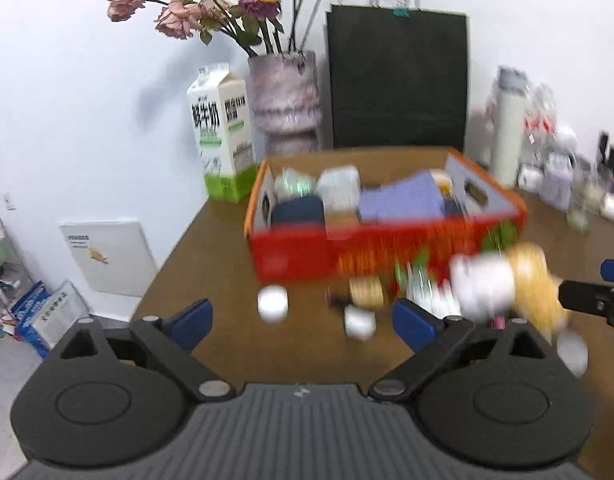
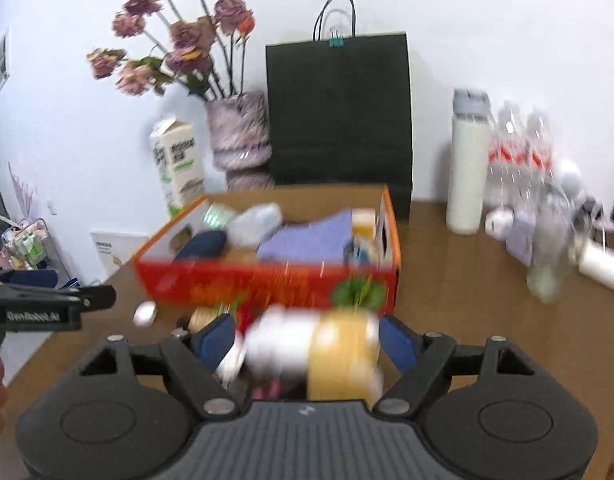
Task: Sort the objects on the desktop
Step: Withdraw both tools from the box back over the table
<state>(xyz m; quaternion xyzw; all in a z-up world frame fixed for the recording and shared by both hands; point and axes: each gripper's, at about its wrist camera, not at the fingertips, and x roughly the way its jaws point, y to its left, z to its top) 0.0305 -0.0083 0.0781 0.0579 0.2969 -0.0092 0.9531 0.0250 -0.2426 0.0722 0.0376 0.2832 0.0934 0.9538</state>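
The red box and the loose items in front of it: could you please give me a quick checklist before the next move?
1. Left gripper open, nothing between its fingers: ok.
2. Right gripper open: ok.
3. White-and-yellow bottle between the right fingers, gripped or free: cannot tell, blurred.
4. Red box upright on the table: ok.
5. Small white jar outside the box: not ok.

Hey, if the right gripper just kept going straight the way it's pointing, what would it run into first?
Most likely the white and yellow bottle, lying blurred between the open fingers of the right gripper. Beyond it stands the front wall of the red box. Depth is hard to judge through the blur, so treat this as a best guess.
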